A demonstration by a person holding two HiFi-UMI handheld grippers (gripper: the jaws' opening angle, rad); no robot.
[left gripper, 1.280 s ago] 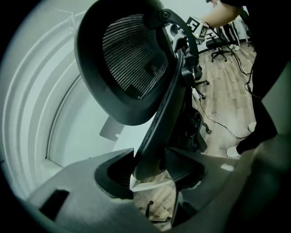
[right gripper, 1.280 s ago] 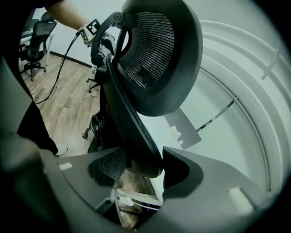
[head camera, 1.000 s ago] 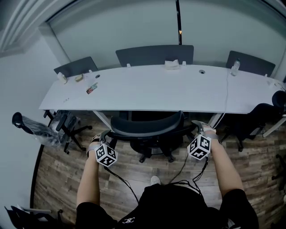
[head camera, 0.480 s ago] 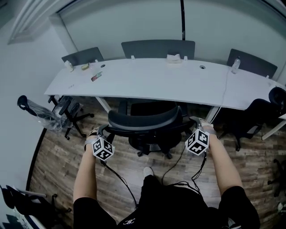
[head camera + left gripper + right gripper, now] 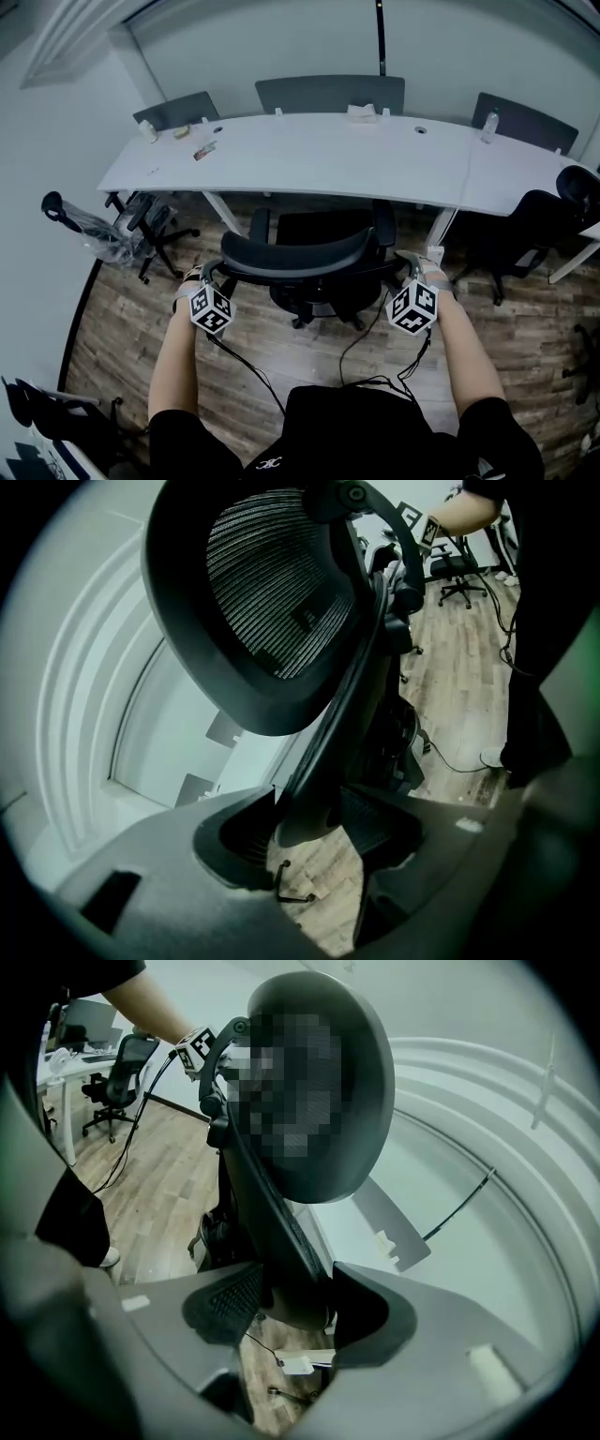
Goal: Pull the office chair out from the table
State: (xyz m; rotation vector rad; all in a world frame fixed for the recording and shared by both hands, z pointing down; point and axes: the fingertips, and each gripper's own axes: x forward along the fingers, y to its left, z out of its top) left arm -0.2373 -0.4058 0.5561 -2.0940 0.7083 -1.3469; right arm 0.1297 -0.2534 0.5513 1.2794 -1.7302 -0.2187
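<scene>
The black office chair [image 5: 295, 255] stands on the wood floor just in front of the long white table [image 5: 309, 164], its backrest towards me. My left gripper [image 5: 208, 274] grips the backrest's left edge and my right gripper [image 5: 406, 264] its right edge. In the left gripper view the chair's back frame [image 5: 323, 752] runs between the jaws of the left gripper [image 5: 309, 829], shut on it. The right gripper view shows the right gripper [image 5: 291, 1312] shut on the frame [image 5: 267, 1213] on the other side.
Three grey chairs [image 5: 330, 94] stand behind the table. A black chair [image 5: 525, 246] is at the right and a tipped chair [image 5: 131, 234] at the left. A tissue box [image 5: 361, 113], a bottle [image 5: 487, 124] and small items [image 5: 202, 150] lie on the table. Cables [image 5: 375, 349] trail across the floor.
The chair has rolled back out from under the table towards me, and both grippers have come back with it, still holding the backrest's edges.
</scene>
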